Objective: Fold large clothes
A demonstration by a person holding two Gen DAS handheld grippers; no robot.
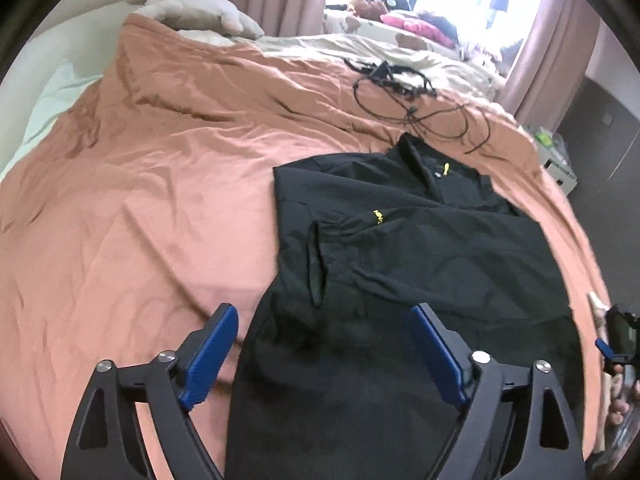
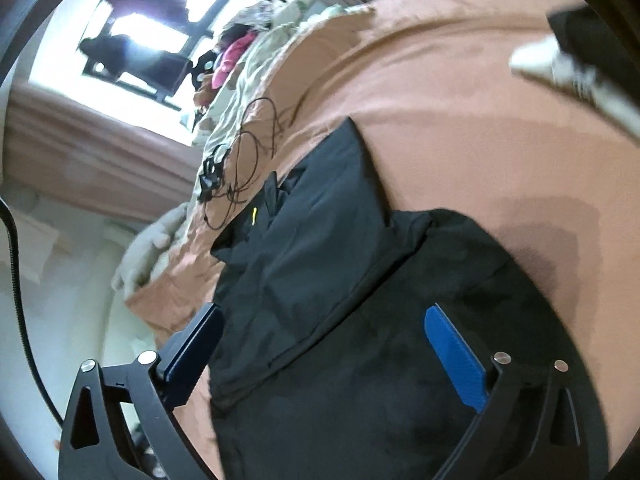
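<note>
A black jacket with a yellow zip pull and a small yellow logo lies on the rust-coloured bed cover, its sleeves folded over the chest. My left gripper hangs open above the jacket's lower left part, and nothing sits between its blue pads. In the right wrist view the same jacket fills the lower middle. My right gripper stands wide open over it with no cloth between its fingers. At the right edge of the left wrist view the other gripper's body shows, with a hand under it.
A tangle of black cable lies on the cover beyond the jacket's collar. Pillows and a cream quilt with soft toys sit at the bed's far end by the window and curtains. A dark wardrobe stands to the right.
</note>
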